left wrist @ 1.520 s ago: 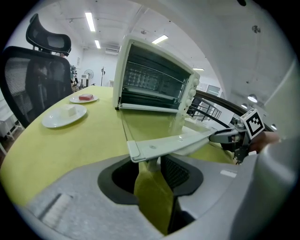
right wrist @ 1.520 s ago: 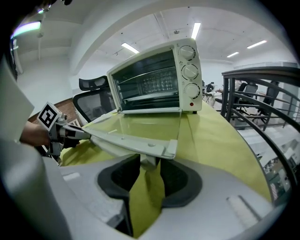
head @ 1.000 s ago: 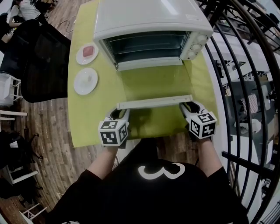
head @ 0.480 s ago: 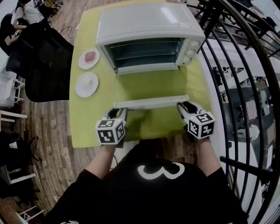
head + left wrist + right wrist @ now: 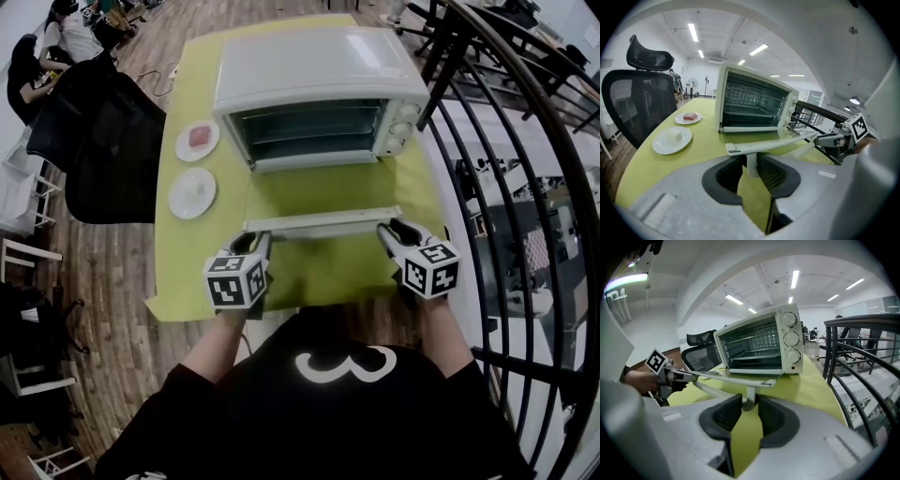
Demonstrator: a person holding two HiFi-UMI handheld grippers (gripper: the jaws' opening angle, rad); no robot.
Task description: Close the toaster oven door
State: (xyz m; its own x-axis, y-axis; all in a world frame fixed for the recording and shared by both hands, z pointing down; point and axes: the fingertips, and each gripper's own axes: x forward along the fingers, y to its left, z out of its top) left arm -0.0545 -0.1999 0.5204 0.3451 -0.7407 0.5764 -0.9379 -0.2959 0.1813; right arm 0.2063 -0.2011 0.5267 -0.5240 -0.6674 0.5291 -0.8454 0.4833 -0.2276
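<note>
White door handle (image 5: 323, 221) is pinched at its two end posts. My left tool (image 5: 749, 169), whose jaws have just been closing, and my right tool (image 5: 749, 404) both clamp it. It juts out before the open toaster oven (image 5: 314, 66) on the green desk (image 5: 197, 272).

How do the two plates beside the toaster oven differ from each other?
The far plate holds a reddish piece; the near plate holds a pale piece. The far plate lies level with the toaster oven's front; the near plate lies beside its open door. Both are round and white.
</note>
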